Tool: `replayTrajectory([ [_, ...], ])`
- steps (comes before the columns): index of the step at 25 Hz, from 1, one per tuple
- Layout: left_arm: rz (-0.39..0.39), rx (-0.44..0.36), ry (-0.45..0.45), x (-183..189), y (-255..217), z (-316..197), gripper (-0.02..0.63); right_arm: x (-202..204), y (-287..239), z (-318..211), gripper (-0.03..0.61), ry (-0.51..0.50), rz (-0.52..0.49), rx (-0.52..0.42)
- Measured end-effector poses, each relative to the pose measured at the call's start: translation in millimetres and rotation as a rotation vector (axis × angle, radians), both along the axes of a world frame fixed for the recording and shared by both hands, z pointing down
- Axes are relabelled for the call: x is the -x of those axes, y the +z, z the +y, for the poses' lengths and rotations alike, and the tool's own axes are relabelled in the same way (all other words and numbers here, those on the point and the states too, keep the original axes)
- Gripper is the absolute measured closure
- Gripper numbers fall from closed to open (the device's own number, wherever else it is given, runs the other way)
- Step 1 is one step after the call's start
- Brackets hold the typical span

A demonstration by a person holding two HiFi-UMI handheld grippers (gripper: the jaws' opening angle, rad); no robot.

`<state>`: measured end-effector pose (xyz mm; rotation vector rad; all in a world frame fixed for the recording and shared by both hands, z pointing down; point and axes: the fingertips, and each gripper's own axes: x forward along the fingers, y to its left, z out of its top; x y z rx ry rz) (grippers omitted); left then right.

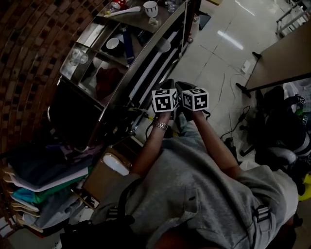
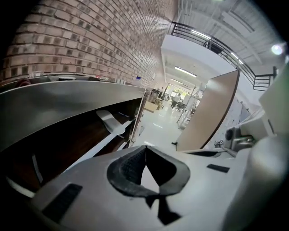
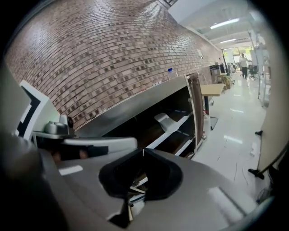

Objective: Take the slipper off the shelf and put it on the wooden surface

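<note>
L gripper [image 2: 144, 149] and R gripper [image 3: 143, 151] are held side by side, level w/ the shelf's [image 1: 124, 82] front edge and just off it; both grippers' jaws are seen pressed together at the tips, w/ nothing held betw. them.

The slipper [image 2: 111, 121], white, is seen lying inside the shelf on a lower tier, near the front edge, apart from both grippers; it is also caught in the R gripper view [image 3: 166, 121].

Open tiled floor [image 1: 214, 53] is left betw. the shelf and the wooden table [image 1: 286, 56] on the person's right; the table's near edge and black foot [image 1: 245, 88] are met at the far side of that gap; cables [image 1: 233, 129] are strewn on the floor below it.

On the shelf's upper tiers a cup [image 1: 150, 8], a bowl [image 1: 112, 44] and a glass [image 1: 75, 56] are set upright; contents can't be made out. Folded clothes [image 1: 39, 187] are stacked past the shelf's near end.
</note>
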<state>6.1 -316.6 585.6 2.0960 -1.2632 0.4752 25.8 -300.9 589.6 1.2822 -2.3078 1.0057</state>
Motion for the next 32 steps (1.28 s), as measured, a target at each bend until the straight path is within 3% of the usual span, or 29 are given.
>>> replayTrajectory([
  [7,-0.059,0.014,-0.065,-7,10,-91,0.609,-12,10,-100,0.571,-0.059,-0.043,0.007],
  [15,-0.043,0.068,-0.167,10,33,-132,0.609,-26,59,-172,0.55,-0.031,-0.029,0.071],
  [18,-0.029,0.072,-0.18,15,34,-143,0.609,-25,92,-208,0.468,0.008,-0.083,0.123],
  [22,-0.023,0.094,-0.168,21,43,-133,0.609,-25,154,-259,0.427,0.066,-0.144,0.223],
  [27,0.039,0.125,-0.208,35,60,-117,0.609,-24,216,-306,0.286,0.186,-0.224,0.327],
  [30,0.04,0.151,-0.235,48,74,-111,0.609,-15,235,-324,0.267,0.249,-0.314,0.361],
  [32,0.042,0.168,-0.247,55,81,-109,0.609,-9,246,-328,0.282,0.266,-0.32,0.388],
])
